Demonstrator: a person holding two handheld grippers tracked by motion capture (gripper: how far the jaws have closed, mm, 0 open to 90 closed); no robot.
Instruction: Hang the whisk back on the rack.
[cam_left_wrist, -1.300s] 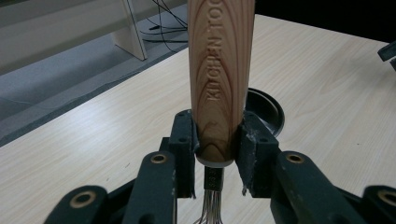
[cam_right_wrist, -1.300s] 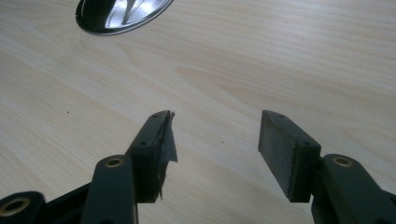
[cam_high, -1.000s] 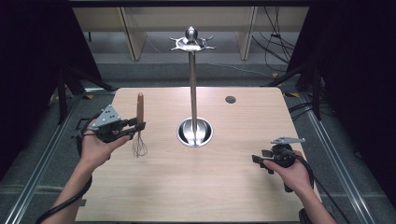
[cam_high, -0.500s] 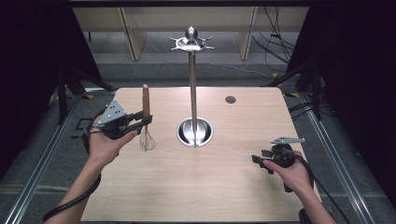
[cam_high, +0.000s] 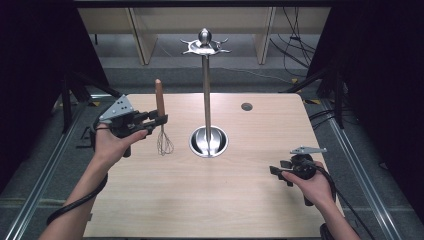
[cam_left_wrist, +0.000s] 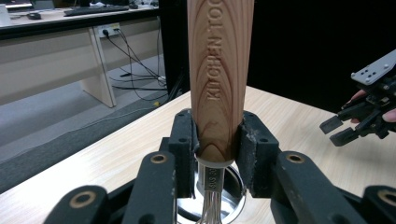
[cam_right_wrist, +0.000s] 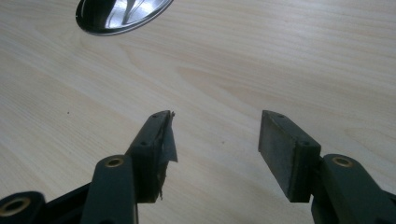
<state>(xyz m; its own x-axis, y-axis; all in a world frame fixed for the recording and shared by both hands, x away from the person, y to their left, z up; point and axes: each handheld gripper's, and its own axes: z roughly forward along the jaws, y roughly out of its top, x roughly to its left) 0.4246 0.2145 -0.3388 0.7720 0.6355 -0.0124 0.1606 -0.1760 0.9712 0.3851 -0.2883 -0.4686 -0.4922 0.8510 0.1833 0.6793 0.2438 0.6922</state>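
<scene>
The whisk (cam_high: 161, 120) has a wooden handle stamped with lettering and a wire head, hanging upright over the table's (cam_high: 200, 200) left part, clamped in the left gripper (cam_high: 159, 120). Bare tabletop separates it from the stand (cam_high: 206, 100). The right gripper (cam_high: 274, 171), jaws apart, holds nothing near the right edge.

Even overhead light, dark surround; glare on steel base (cam_high: 208, 141); sharp.
</scene>
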